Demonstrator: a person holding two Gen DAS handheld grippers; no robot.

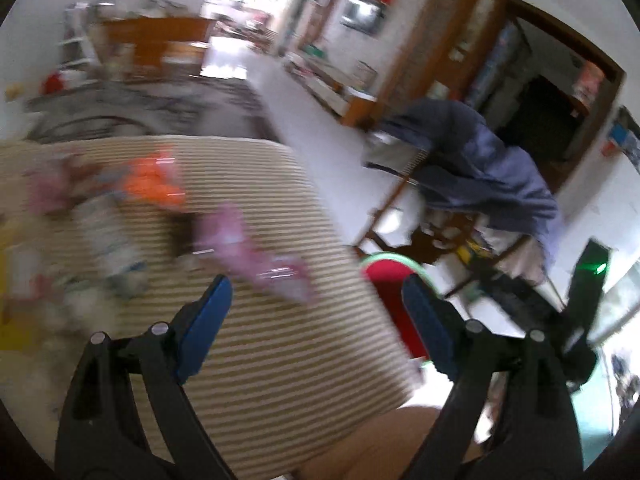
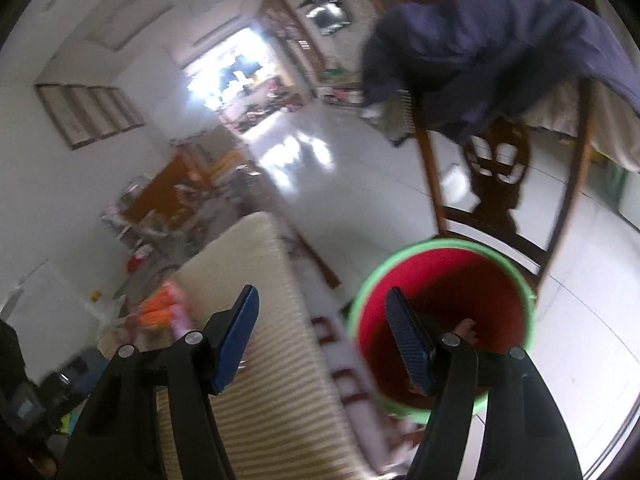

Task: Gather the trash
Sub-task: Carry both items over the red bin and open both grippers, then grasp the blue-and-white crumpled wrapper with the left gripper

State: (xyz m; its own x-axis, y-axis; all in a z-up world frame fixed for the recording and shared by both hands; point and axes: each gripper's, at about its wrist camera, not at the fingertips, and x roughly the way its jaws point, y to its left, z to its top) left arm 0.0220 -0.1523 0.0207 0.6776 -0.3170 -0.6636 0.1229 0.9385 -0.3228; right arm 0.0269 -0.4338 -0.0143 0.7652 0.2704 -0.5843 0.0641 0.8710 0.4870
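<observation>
Blurred wrappers [image 1: 256,248] on striped cloth [image 1: 280,352]

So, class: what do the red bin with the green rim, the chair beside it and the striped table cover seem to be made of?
Bin: probably moulded plastic, going by its smooth, evenly coloured wall and its thin green rim.
Chair: looks like dark varnished wood, with a carved, pierced back and slim rails.
Table cover: seemingly woven fabric or matting, with fine beige and cream ribs and a soft edge; blur leaves the weave unclear.
</observation>
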